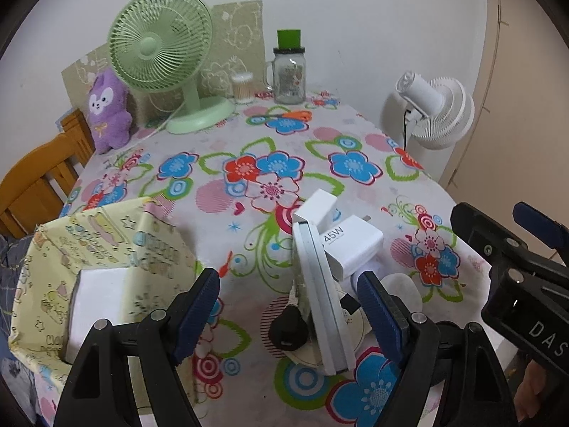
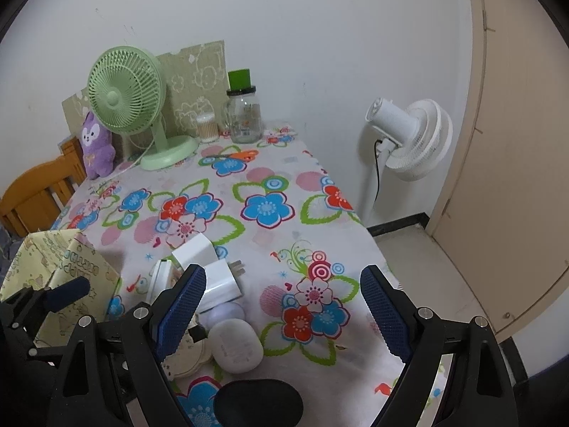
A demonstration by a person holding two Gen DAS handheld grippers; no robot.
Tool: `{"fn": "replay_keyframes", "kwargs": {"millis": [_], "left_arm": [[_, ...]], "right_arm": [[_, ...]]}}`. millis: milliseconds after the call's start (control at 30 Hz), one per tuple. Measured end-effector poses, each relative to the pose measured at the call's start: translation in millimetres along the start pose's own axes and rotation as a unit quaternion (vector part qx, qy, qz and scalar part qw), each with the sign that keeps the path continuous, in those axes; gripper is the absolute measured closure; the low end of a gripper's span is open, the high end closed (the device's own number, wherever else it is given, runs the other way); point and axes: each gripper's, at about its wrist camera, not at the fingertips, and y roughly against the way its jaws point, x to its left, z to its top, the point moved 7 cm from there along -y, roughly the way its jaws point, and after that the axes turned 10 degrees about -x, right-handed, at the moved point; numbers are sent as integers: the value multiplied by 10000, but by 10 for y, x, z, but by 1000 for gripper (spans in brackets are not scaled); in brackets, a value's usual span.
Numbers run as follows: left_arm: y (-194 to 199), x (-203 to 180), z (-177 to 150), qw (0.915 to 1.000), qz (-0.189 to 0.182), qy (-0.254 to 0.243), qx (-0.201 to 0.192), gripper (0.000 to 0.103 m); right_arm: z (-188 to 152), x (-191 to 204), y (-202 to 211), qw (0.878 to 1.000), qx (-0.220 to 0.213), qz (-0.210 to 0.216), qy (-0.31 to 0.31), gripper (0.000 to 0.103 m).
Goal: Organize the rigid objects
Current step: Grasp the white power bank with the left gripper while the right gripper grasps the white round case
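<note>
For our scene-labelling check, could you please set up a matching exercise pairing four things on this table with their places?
Things:
1. Purple plush toy
2. Clear glass jar with green lid
3. White 45W charger
4. Yellow patterned box

Places:
A. Between both fans, by the wall
B. Near left table edge
C. Left of the green desk fan
D. In the near clutter, before the left gripper

Pairs: 1-C, 2-A, 3-D, 4-B

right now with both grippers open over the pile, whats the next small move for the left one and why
Probably ease the left gripper down onto the upright white slab standing between its open jaws. The yellow patterned box sits open just to the left, and the 45W charger leans against the slab, so grip gently.
</note>
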Motion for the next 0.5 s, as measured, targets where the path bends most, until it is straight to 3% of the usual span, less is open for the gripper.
{"fn": "replay_keyframes", "kwargs": {"millis": [500], "left_arm": [[-375, -94, -195, 9990, -142, 136, 408, 44]], "right_arm": [[-280, 32, -326, 9990, 431, 112, 29, 12]]}}
